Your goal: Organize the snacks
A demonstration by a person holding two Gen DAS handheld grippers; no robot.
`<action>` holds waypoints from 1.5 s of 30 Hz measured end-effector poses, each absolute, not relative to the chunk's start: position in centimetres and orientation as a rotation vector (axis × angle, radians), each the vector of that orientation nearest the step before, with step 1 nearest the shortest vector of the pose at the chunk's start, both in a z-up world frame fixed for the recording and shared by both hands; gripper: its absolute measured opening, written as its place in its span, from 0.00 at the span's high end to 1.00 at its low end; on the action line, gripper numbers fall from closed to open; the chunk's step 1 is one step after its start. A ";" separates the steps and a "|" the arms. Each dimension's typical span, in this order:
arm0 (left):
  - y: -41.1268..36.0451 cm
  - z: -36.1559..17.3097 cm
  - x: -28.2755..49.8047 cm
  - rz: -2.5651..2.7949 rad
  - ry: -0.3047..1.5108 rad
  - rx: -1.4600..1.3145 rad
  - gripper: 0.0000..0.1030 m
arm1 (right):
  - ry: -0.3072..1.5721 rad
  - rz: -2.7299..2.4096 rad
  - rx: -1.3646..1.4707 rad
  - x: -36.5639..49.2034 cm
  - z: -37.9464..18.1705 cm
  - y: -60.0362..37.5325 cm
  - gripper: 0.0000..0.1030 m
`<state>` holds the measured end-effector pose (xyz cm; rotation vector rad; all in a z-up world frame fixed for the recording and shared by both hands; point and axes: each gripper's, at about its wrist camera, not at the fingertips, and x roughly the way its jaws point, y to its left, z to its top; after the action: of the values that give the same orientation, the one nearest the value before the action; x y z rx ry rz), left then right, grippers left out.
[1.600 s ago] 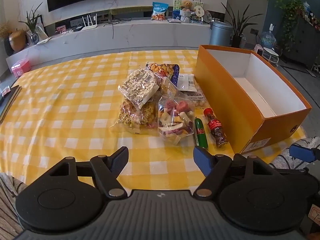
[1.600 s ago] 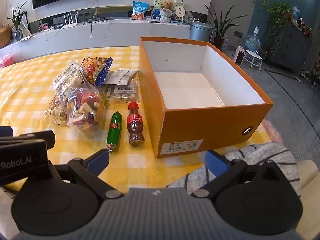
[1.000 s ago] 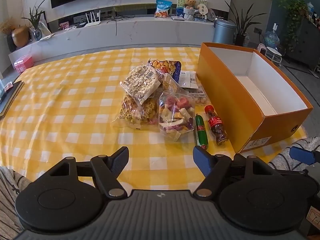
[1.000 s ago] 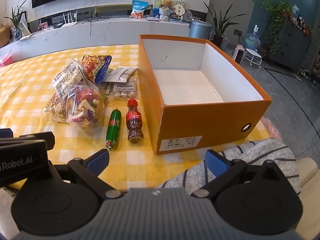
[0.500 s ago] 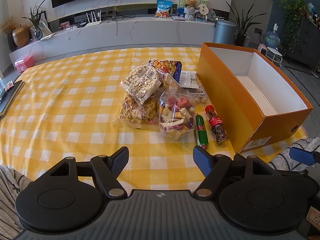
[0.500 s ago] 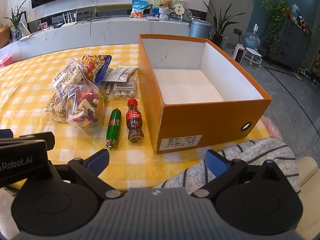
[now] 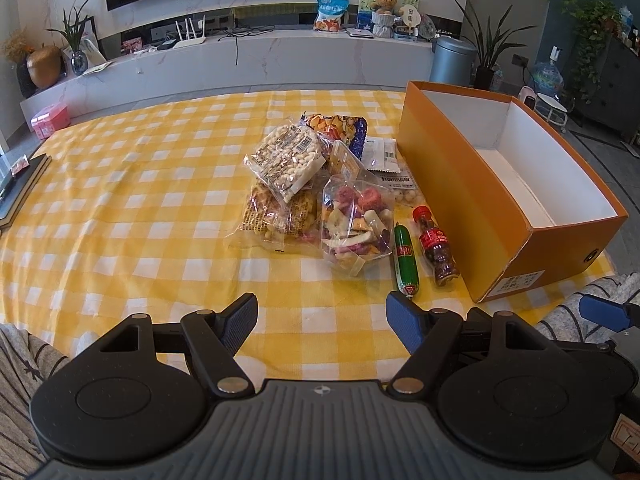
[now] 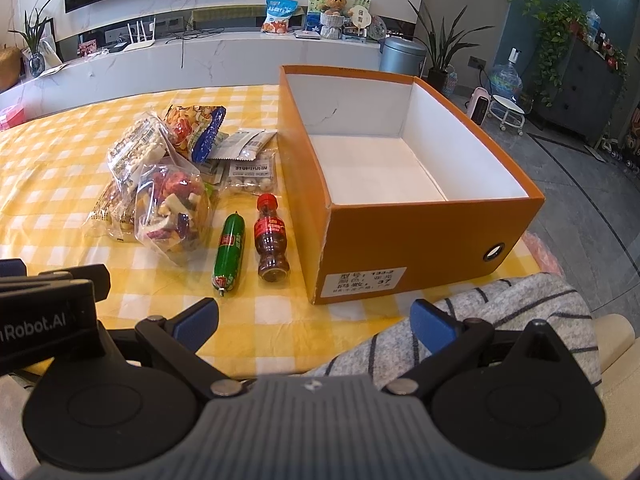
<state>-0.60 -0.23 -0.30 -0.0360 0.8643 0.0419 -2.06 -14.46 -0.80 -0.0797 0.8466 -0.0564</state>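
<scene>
Across the yellow-checked bench [image 7: 120, 216] nothing has shifted in the last moments: my left tongs [image 7: 322, 322] and right tongs [image 8: 314, 320] both hang apart and empty, so sorting hasn't begun. Open orange cardboard box [image 8: 400, 236], empty, bears a white label reading "37". Beside it lie the heaped snack bags [image 7: 316, 196], green sausage stick [image 8: 229, 254] and small cola bottle [image 8: 272, 240].

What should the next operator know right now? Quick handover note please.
Left gripper: open, holding nothing, near the table edge.
Right gripper: open, holding nothing.
Snack bags, green sausage and small bottle all lie on the checked cloth beside the orange box.
Done: nothing; the box holds no snacks.
Left: put every snack into the box.
</scene>
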 end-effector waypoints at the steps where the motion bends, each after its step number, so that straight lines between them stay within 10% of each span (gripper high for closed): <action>1: -0.2 -0.4 -0.6 0.040 0.867 -0.036 0.16 | 0.849 -0.057 -0.079 -2.1 -0.9 -14.4 0.04; 45: 2.0 0.3 -1.3 -0.015 0.796 -0.030 0.17 | 0.791 0.067 -0.037 -2.5 -0.8 -12.7 0.05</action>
<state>-1.29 2.04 0.34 -0.0303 0.7959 -0.0150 -2.49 -12.70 -0.84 -0.0368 0.7909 0.0669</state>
